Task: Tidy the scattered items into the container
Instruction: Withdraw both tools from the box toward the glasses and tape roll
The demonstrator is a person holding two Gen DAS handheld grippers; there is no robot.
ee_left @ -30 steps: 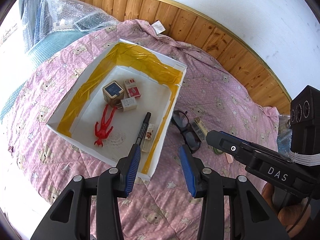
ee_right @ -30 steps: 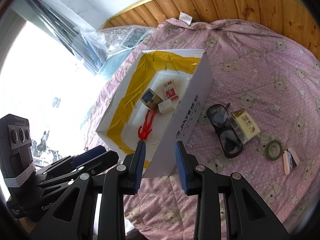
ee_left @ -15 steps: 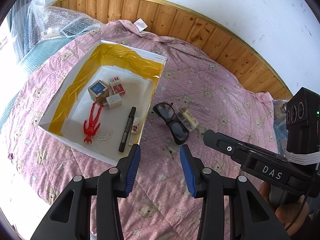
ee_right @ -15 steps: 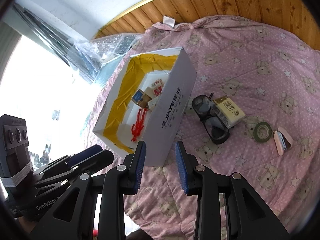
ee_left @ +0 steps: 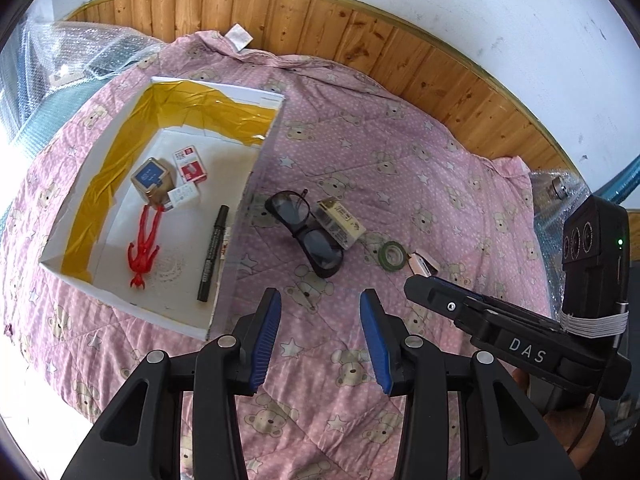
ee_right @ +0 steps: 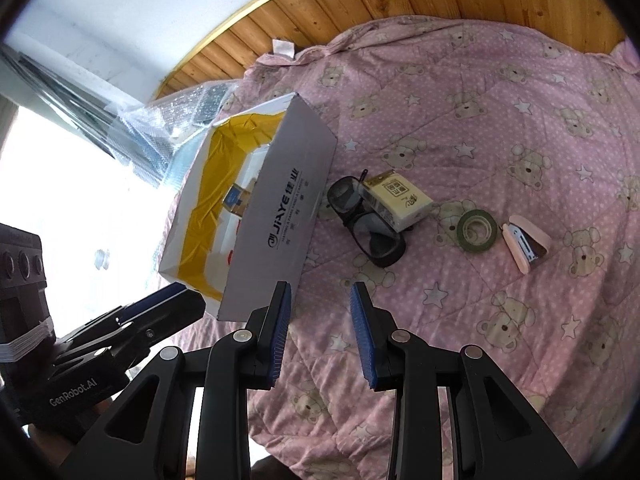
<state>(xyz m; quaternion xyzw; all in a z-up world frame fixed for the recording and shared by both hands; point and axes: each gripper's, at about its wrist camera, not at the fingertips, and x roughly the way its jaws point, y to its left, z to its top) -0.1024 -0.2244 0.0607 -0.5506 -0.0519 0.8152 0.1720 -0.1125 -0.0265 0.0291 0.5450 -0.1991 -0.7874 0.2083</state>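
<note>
Evidently both tongs, left (ee_left: 320, 334) and right (ee_right: 320, 334), hover apart and empty below the glasses (ee_left: 306, 236) at mid-frame, likely readying a pick for the box (ee_left: 248, 196).

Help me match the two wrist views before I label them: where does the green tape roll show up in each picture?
Left wrist view: the green tape roll lies right of centre on the pink quilt.
Right wrist view: the roll lies right of centre.
Shared landmark: in both views it sits between the cream box and the pink stapler.
</note>
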